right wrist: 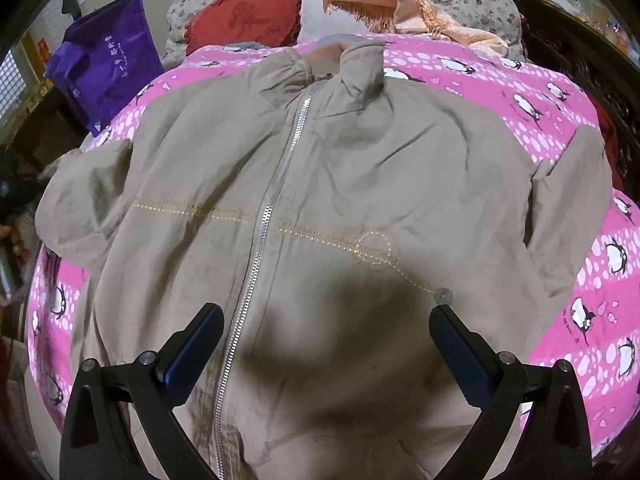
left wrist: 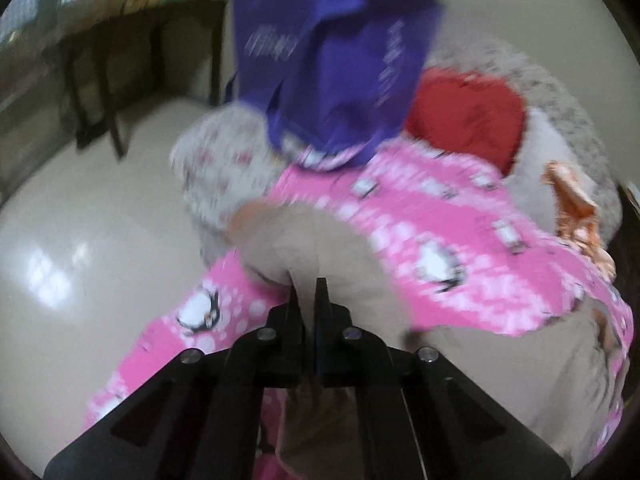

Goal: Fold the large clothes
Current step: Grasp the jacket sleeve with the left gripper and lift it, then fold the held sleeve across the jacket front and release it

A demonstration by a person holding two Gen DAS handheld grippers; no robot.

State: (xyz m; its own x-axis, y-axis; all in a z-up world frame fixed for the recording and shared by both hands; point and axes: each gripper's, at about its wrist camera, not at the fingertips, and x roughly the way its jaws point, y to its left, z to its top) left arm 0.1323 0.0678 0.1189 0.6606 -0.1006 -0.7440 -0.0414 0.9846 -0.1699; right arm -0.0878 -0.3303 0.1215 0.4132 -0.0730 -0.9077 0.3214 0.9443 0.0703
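A tan zip-up jacket (right wrist: 360, 168) lies face up on a pink penguin-print blanket (right wrist: 560, 128), its silver zipper (right wrist: 276, 200) closed and its collar at the far end. My right gripper (right wrist: 326, 316) is open and empty, hovering above the jacket's lower front and casting a shadow on it. My left gripper (left wrist: 309, 288) is shut on a fold of the tan jacket (left wrist: 312, 240) near the bed's left edge. The left wrist view is blurred.
A purple bag (right wrist: 108, 60) stands at the bed's far left. A red heart cushion (right wrist: 244, 16), a white pillow (right wrist: 332, 4) and a peach fringed cloth (right wrist: 408, 12) lie at the head. Glossy pale floor (left wrist: 80, 240) and a dark wooden table (left wrist: 120, 60) are left of the bed.
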